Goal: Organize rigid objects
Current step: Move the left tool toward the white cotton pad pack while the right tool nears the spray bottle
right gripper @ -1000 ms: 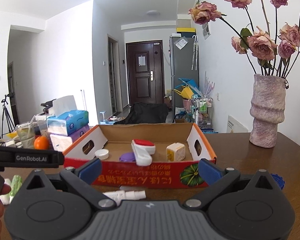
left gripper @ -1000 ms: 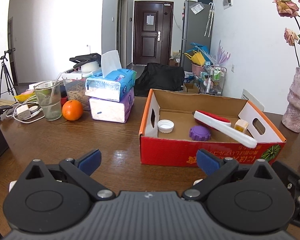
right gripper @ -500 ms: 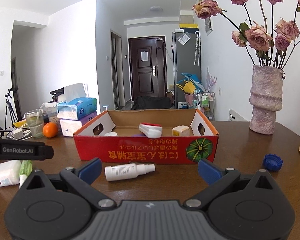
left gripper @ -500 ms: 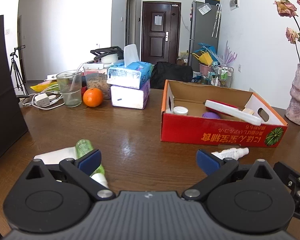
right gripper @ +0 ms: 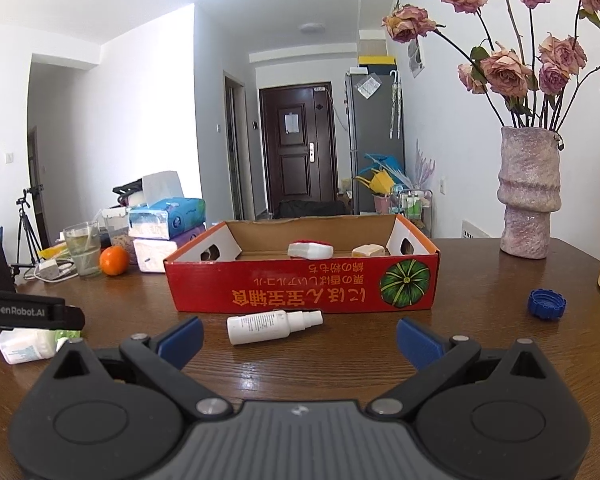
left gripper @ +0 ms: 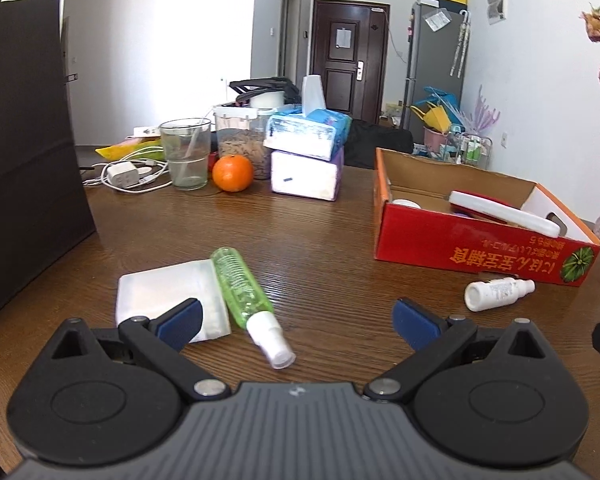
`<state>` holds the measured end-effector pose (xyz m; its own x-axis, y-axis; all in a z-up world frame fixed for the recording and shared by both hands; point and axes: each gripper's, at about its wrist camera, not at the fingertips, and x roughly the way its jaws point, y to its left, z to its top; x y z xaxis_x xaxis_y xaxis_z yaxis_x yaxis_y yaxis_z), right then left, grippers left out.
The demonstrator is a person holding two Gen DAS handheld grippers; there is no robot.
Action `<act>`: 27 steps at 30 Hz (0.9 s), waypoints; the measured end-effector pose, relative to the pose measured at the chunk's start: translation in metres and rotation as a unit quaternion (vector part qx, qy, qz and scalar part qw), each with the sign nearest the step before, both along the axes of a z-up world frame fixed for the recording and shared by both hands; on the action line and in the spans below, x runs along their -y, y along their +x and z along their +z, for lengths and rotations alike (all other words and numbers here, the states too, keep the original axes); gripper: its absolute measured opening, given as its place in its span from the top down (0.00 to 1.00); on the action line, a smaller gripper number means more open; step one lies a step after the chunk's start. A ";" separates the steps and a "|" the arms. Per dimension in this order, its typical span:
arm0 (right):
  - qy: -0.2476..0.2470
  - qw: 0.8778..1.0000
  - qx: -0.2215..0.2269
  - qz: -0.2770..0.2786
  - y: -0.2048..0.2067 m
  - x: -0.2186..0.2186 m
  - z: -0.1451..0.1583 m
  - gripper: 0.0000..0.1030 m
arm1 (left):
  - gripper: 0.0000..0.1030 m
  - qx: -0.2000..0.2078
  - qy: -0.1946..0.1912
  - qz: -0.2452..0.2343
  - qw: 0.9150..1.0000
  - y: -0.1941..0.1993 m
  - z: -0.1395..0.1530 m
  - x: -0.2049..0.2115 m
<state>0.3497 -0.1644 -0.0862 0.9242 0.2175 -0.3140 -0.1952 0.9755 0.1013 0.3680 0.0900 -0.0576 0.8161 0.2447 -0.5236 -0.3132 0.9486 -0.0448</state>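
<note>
Both hand-held grippers are spread wide with nothing in them. Left hand-held gripper [left gripper: 296, 320] hangs right over the green spray bottle [left gripper: 244, 292], which is lying against a white packet [left gripper: 168, 292] on the table [left gripper: 320, 232]. Right hand-held gripper [right gripper: 298, 338] faces the white spray bottle [right gripper: 270, 326], lying just in front of the red cardboard box [right gripper: 300, 288]. Blue cap [right gripper: 547, 304] sits off to the right.

Both wrist views look low across the table, sharing the red box [left gripper: 476, 246] [right gripper: 304, 286].
</note>
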 end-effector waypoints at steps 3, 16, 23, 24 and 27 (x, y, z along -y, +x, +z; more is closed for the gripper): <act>-0.007 1.000 -0.003 -0.001 0.002 -0.003 -0.002 0.00 | 0.00 0.001 -0.008 0.013 1.000 -0.001 0.000 -0.012; -0.026 0.999 -0.033 0.016 0.025 -0.016 -0.010 0.00 | 0.00 0.021 -0.005 0.075 0.997 -0.004 0.003 -0.057; -0.046 0.997 -0.049 0.025 0.043 -0.027 -0.015 0.00 | 0.00 0.022 -0.009 0.095 0.995 -0.004 0.002 -0.075; -0.049 0.997 -0.050 0.025 0.047 -0.029 -0.015 0.00 | 0.00 0.022 -0.010 0.097 0.995 -0.004 0.002 -0.076; -0.058 0.997 -0.052 0.030 0.058 -0.035 -0.016 0.00 | 0.00 0.019 -0.011 0.102 0.995 -0.002 0.001 -0.082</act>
<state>0.4072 -0.1293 -0.1023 0.8721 0.2277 -0.4331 -0.2476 0.9688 0.0108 0.3659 0.1721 -0.0568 0.7698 0.3963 -0.5003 -0.4969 0.8641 -0.0801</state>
